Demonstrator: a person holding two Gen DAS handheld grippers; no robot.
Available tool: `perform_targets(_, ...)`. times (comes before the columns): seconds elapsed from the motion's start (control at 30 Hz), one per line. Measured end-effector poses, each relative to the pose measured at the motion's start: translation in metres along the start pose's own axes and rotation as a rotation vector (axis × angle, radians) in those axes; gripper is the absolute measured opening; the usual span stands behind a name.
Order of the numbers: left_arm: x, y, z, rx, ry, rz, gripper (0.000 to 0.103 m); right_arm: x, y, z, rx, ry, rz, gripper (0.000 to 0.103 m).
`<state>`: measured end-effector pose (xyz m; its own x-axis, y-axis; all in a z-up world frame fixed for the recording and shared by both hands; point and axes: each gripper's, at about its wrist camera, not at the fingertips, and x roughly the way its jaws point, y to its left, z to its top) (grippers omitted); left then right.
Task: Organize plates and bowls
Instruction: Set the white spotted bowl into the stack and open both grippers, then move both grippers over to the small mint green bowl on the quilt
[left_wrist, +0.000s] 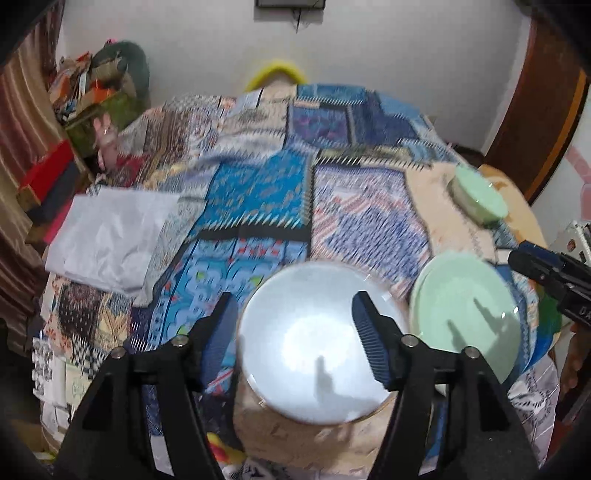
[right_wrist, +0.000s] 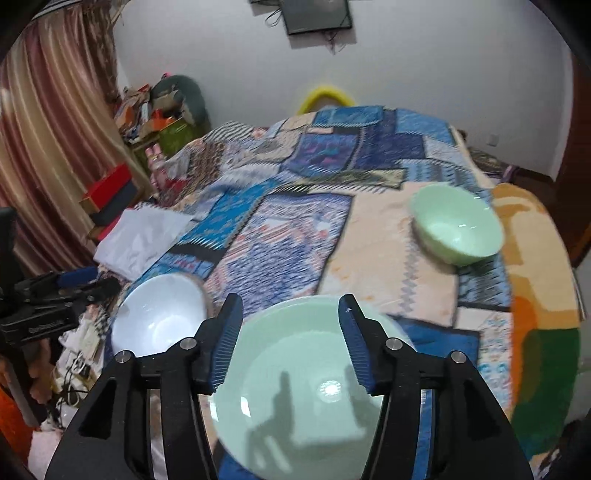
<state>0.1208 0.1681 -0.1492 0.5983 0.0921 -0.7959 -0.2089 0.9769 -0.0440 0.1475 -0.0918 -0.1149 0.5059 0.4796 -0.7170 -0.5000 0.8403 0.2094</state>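
Observation:
A white bowl (left_wrist: 317, 347) lies on the patchwork bedspread (left_wrist: 258, 192) right below my left gripper (left_wrist: 295, 325), which is open with its jaws on either side of the bowl's rim. A pale green plate (right_wrist: 306, 384) lies under my right gripper (right_wrist: 290, 328), which is open above it. The plate also shows in the left wrist view (left_wrist: 469, 317), and the white bowl shows in the right wrist view (right_wrist: 159, 314). A green bowl (right_wrist: 458, 229) sits farther back on the right; it also shows in the left wrist view (left_wrist: 476, 199).
A white sheet of paper or cloth (left_wrist: 110, 236) lies on the bed's left side. Boxes and clutter (right_wrist: 147, 122) stand by the curtain on the left. A yellow ring (right_wrist: 325, 96) sits beyond the bed's far end. The bed edge drops off on the right.

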Motion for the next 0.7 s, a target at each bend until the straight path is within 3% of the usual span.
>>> perform_targets(0.27,-0.015,-0.051,0.038,0.040,-0.105,-0.070,0.091,-0.025,-0.052,0.013,0.044,-0.054,-0.094,0.056)
perform_targets(0.47,-0.008,-0.095,0.066,0.090,-0.132,-0.114,0.092,-0.036,-0.089,0.023,0.089,-0.094,-0.150,0.066)
perform_targets(0.7,0.017,-0.143,0.092,0.157,-0.128,-0.143,0.092,-0.038,-0.130,0.033,0.126,-0.109,-0.200,0.067)
